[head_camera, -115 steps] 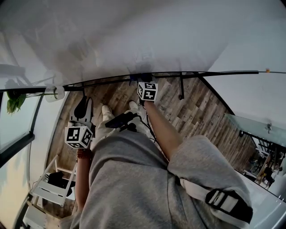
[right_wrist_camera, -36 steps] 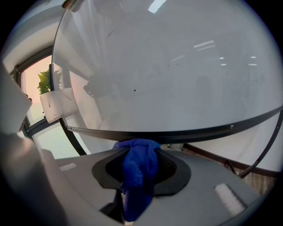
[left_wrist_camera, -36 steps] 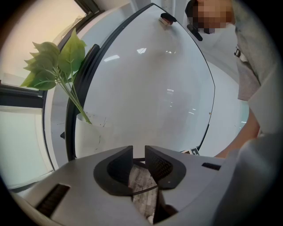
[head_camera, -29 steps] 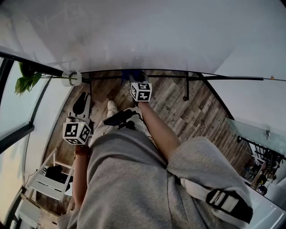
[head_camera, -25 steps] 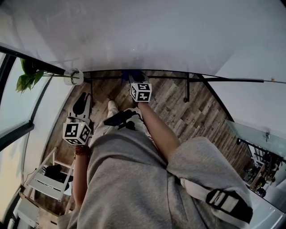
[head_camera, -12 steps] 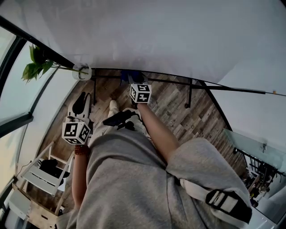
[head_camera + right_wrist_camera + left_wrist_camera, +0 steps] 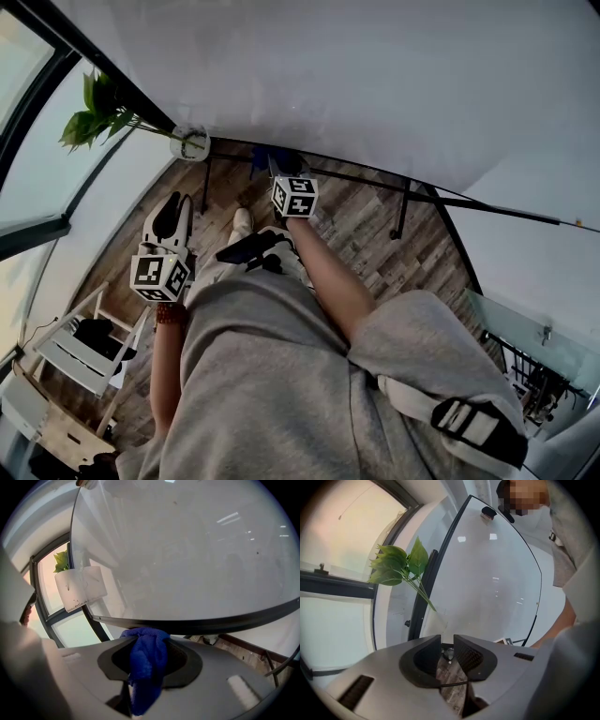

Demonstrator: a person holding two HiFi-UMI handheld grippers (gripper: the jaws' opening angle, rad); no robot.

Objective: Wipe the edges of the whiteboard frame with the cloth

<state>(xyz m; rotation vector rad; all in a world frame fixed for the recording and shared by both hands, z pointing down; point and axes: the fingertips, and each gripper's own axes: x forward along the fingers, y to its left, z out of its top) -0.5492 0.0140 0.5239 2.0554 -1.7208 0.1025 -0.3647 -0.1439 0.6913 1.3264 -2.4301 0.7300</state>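
The soft, light blue fluffy cloth (image 7: 146, 660) is pinched tight in the right tool (image 7: 149, 640), right by the whiteboard's black bottom frame edge (image 7: 225, 619) (holding its bunched middle looks best), while the left tool (image 7: 447, 645) is a little open and empty.

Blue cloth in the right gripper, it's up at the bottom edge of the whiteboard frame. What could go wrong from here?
1. Only a small bunch of the blue cloth pokes past the fingers of the right gripper, so the hard tips might scrape the frame edge or the cloth might work loose.
2. The plant vase sits by the frame's left corner; wiping that way could knock it.
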